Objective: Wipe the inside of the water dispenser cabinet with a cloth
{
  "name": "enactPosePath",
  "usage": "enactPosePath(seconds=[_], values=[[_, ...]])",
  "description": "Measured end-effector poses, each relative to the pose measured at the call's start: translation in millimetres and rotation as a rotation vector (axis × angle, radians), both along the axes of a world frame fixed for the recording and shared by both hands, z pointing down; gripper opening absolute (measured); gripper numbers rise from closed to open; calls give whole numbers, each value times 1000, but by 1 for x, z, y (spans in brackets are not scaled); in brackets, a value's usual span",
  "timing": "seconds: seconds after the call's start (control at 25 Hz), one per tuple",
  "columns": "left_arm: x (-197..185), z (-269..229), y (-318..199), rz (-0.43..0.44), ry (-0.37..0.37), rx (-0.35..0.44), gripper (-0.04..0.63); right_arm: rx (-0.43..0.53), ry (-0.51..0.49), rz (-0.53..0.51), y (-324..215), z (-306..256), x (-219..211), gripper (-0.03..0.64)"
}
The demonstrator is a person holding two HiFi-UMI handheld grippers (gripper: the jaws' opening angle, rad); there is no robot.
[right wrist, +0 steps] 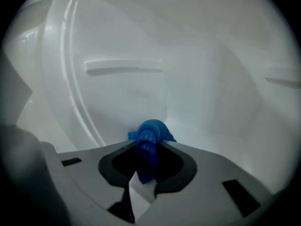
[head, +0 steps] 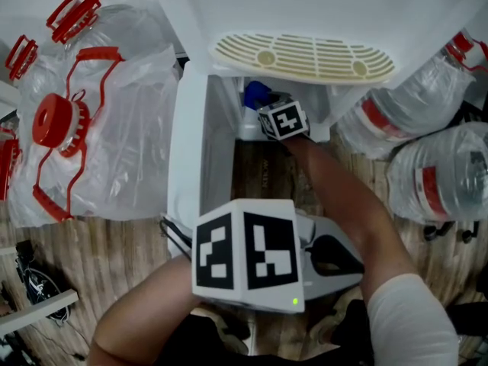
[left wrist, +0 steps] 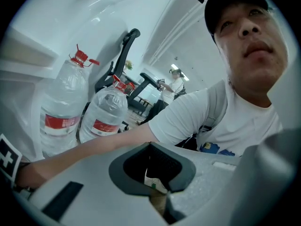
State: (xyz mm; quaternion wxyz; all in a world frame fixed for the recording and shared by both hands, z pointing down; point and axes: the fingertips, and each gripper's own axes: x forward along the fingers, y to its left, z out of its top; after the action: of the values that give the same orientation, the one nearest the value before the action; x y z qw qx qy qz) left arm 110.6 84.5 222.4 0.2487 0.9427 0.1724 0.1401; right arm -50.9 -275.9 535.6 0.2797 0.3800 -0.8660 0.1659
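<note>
The white water dispenser cabinet (head: 219, 132) takes the upper middle of the head view, and its opening faces the lower side of the frame. At the left of the frame lie large water bottles (head: 114, 120) wrapped in clear plastic, with red caps and red handles. At the right edge lie more bottles, each with a red label (head: 431, 189); the writing on the labels is too blurred to read. A cream drip tray (head: 301, 56) with slots sits just above the opening. The left gripper (left wrist: 157, 200) is at the lower middle of the head view, outside the cabinet and over the wooden floor (head: 114, 250). Its cube shows black and white square markers, and its jaws are together with nothing between them. The right gripper (right wrist: 142, 179) reaches inside the cabinet, and its jaws are closed tight on a blue cloth (right wrist: 150, 134). The cloth sticks out in front of the jaws, near the white inner wall at the back
</note>
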Motion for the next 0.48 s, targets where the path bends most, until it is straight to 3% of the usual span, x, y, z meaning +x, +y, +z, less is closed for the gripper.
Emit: enactPosePath(seconds=[0.24, 0.48], values=[[0, 1, -1, -7, -2, 2, 3, 1, -11, -83, 29, -1, 1, 86], [0, 0, -2, -6, 2, -1, 3, 91, -16, 4, -15, -33, 15, 86]])
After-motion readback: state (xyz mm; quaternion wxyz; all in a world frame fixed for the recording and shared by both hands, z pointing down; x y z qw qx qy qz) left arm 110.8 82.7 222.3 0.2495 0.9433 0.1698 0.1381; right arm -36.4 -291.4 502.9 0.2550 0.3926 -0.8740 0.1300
